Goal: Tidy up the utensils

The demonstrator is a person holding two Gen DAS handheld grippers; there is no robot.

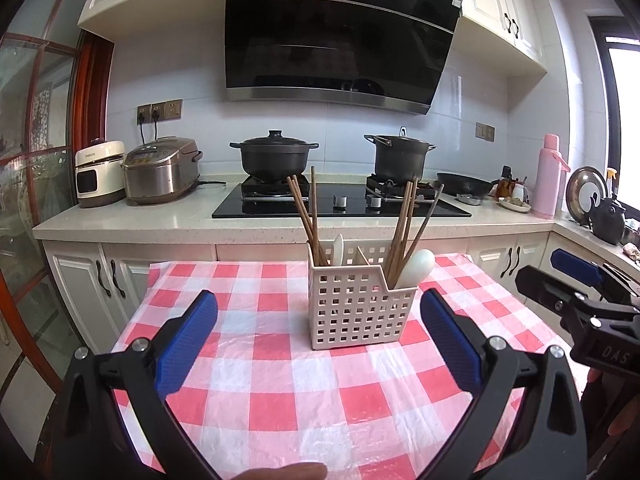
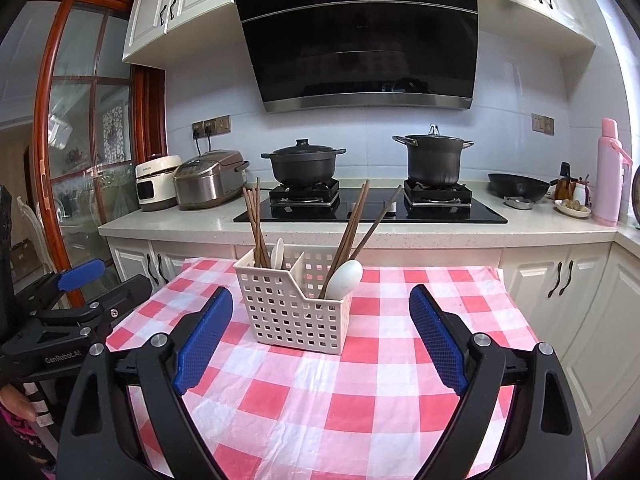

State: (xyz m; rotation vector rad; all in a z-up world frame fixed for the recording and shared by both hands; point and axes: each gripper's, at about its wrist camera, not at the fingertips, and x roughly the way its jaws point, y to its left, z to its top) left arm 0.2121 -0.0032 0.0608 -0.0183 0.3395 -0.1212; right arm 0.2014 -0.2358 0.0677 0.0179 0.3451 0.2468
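Note:
A cream perforated utensil holder [image 1: 360, 308] [image 2: 298, 312] stands on the red-and-white checked tablecloth [image 1: 280, 392] [image 2: 340, 400]. Its left compartment holds brown chopsticks [image 1: 306, 216] [image 2: 254, 224] and a small white spoon [image 1: 339, 248] [image 2: 277, 254]. The right compartment holds more chopsticks [image 1: 404, 224] [image 2: 352, 228] and a large white spoon [image 1: 416, 268] [image 2: 344, 278]. My left gripper [image 1: 319, 320] is open, close in front of the holder, with nothing between its blue pads. My right gripper [image 2: 321, 316] is open too, just before the holder. Each gripper shows at the edge of the other's view.
Behind the table runs a counter [image 1: 160, 216] with a black hob [image 1: 340, 204], two dark pots [image 1: 274, 158] [image 1: 400, 158], a rice cooker [image 1: 160, 176], a wok [image 2: 518, 186] and a pink flask [image 2: 610, 172]. A glass door [image 2: 80, 160] is at the left.

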